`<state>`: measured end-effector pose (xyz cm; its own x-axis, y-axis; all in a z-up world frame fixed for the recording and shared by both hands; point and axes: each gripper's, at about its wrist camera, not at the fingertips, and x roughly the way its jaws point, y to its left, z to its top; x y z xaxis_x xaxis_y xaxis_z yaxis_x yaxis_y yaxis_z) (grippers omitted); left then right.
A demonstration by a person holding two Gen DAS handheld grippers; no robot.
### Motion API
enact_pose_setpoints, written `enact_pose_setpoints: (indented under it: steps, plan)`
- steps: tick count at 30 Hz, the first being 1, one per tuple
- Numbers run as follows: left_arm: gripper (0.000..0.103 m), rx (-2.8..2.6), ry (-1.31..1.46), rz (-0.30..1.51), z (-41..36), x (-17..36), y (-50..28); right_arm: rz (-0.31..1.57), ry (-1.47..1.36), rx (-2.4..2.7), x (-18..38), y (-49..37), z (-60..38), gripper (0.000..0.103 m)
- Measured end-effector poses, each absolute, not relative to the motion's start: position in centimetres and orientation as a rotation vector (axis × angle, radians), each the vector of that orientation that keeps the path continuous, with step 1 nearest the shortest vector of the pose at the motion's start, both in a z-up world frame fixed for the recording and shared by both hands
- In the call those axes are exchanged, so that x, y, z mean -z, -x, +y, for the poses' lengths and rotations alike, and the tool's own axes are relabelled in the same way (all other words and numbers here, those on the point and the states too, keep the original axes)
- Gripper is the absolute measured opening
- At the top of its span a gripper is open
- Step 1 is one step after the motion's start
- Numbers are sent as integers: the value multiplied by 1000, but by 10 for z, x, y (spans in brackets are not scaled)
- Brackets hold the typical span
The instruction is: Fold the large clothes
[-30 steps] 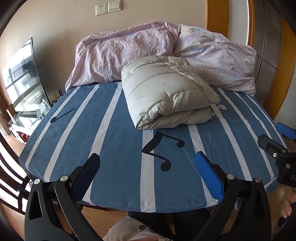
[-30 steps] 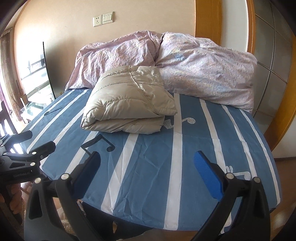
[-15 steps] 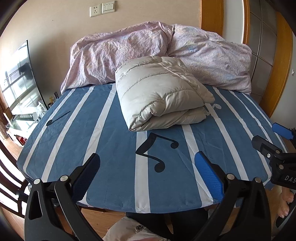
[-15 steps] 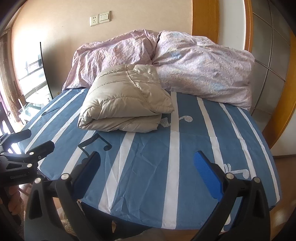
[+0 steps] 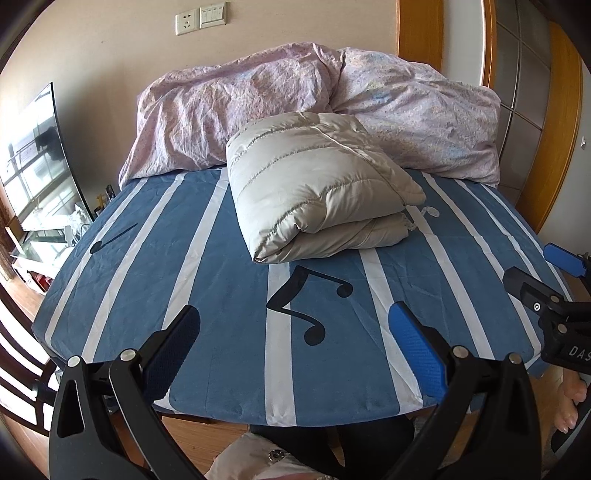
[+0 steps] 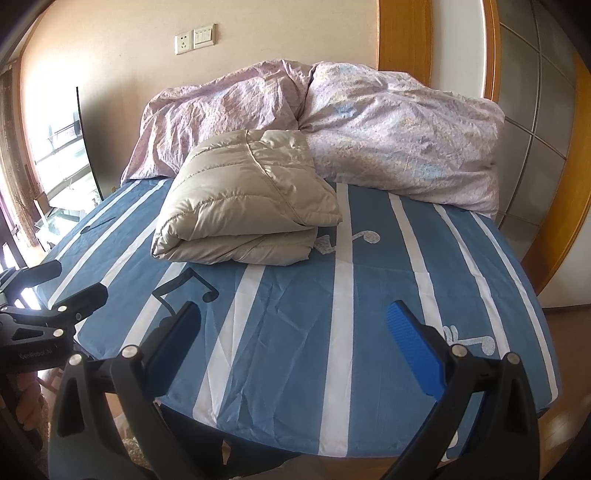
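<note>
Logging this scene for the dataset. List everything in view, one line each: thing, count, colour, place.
folded down jacket: one, beige-grey, middle of the bed, in front of the duvet
duvet: one, pink-lilac floral, heaped along the wall
bed sheet: one, blue with white stripes and music notes, covers the bed
television: one, dark, left of the bed
socket and switch: one each, white, on the wall above
wooden door frame: orange-brown, right
left gripper: black, blue fingers, open, empty
right gripper: same, open, empty
</note>
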<state>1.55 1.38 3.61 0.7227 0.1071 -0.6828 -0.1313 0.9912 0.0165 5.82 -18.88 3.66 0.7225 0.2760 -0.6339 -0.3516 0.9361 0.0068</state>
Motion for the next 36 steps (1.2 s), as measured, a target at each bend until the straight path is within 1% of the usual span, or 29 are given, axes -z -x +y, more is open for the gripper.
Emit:
enact_pose_setpoints:
  steps: [36]
  plan:
    - [102,-137,37,747,15,-41,-21,685,118,-353,-34,-60,-185,101]
